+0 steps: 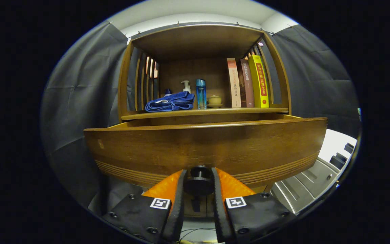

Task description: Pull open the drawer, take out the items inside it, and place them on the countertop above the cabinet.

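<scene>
A brown wooden drawer (205,145) stands pulled out from the cabinet, its front panel wide and close ahead of me. Its dark round knob (199,183) sits between my two fingers, and my gripper (199,185) is shut on it, both fingers pressing its sides. The inside of the drawer is hidden behind the front panel. Above it runs the countertop (269,109), which carries a folded blue cloth (170,102), a white pump bottle (186,86), a tall blue bottle (200,94), a small lidded bowl (214,100) and three upright books (247,83).
A curved wooden frame (124,78) with slats encloses the countertop on both sides and on top. Grey metal equipment (311,183) lies low to the right of the drawer. Dark cloth hangs on both sides.
</scene>
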